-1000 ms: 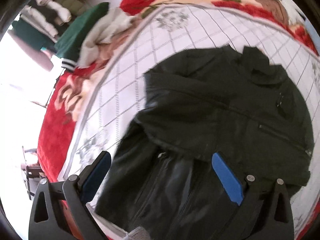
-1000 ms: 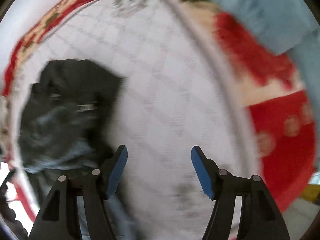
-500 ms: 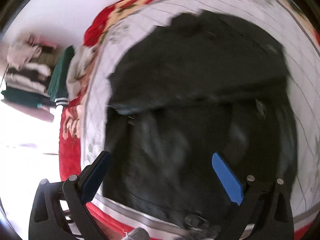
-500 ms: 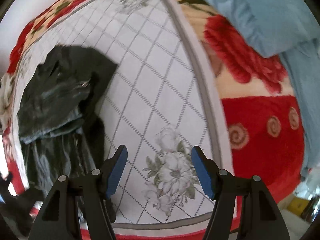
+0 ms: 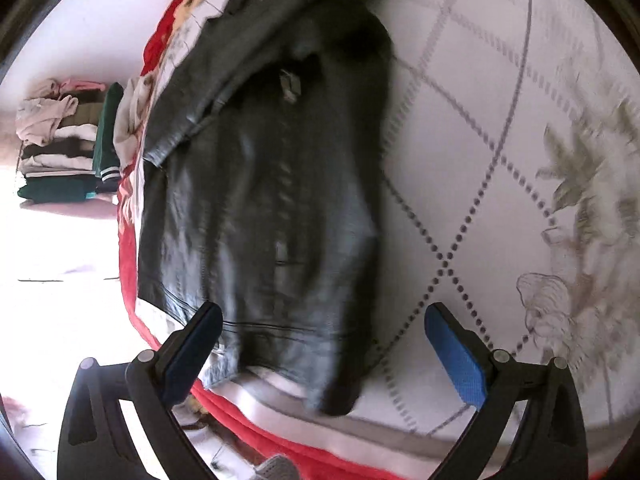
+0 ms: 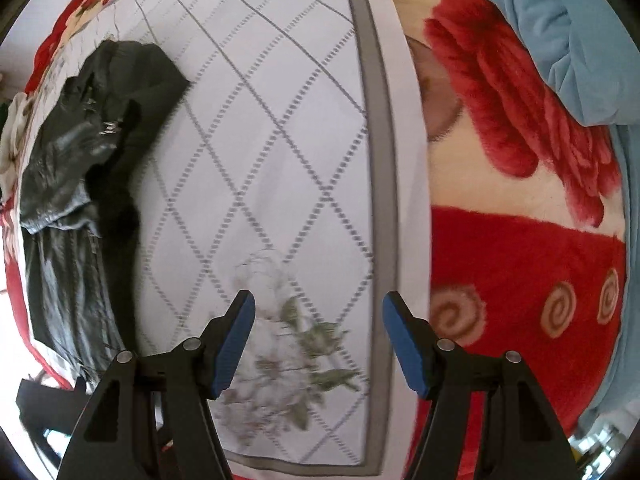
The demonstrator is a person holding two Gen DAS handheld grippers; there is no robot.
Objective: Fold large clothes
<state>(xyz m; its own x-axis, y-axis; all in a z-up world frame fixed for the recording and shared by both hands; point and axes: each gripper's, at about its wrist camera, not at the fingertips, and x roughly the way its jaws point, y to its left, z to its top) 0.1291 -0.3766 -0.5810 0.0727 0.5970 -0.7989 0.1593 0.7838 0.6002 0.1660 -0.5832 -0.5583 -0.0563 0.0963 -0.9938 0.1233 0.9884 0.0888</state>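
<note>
far left of the left gripper [image 5: 320, 350]: stacked folded clothes [image 5: 56, 144]. ahead, between its spread blue pads and pinching nothing: black leather jacket [image 5: 272, 200] on the white quilted sheet [image 5: 480, 160], hem nearest. right gripper [image 6: 318, 342] likewise spread and empty above the sheet's flower print [image 6: 292, 344]; jacket [image 6: 80, 184] well off left, red floral blanket [image 6: 520, 240] right.

We look down on a bed covered by a red flowered blanket [image 6: 520, 264]. On the blanket lies a white quilted sheet [image 6: 280, 140] with a grey diamond grid, printed flowers and a grey border. A black leather jacket [image 5: 272, 200] lies spread on the sheet near its edge. A light blue cover [image 6: 568, 40] rests on the blanket beyond the sheet's border.
</note>
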